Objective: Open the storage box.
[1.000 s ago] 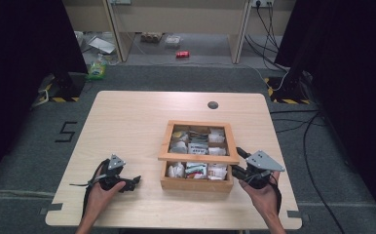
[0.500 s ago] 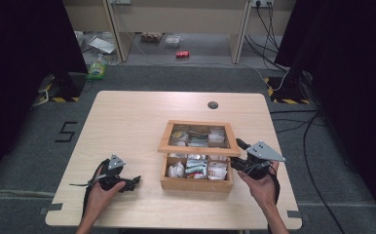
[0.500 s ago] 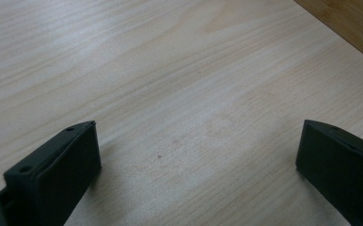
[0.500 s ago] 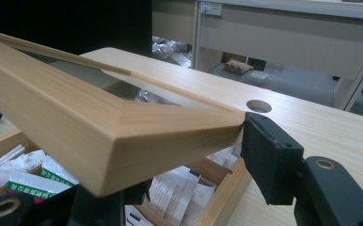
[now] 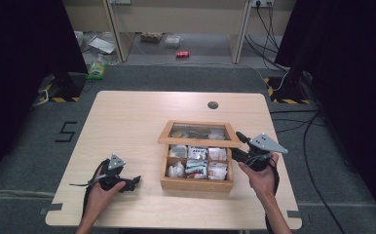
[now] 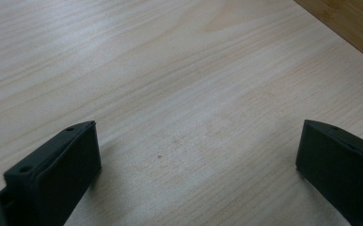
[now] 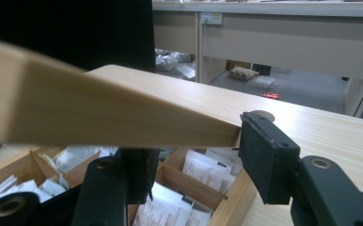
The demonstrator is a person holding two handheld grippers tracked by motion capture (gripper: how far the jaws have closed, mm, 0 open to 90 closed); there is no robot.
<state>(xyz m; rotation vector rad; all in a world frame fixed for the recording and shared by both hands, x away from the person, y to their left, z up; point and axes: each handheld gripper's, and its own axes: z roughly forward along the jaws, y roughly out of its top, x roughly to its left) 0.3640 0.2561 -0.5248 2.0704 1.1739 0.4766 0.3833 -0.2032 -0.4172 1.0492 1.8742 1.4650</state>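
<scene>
High view: wooden box (image 5: 197, 183) sitting right of centre on the table (image 5: 127, 122), long axis running front to back. Glass lid (image 5: 198, 133) half raised, hinged along the far edge, free front edge facing the person and tilted up. Compartments stuffed with small white packets (image 5: 196, 167). Right gripper (image 5: 235, 146) just beside the box's right side, jaws pinching the lid's front right corner, one above and one below the frame. Left gripper (image 5: 133, 181) parked low on the table left of the box, jaws spread wide, gripping nothing, aimed right toward the box.
</scene>
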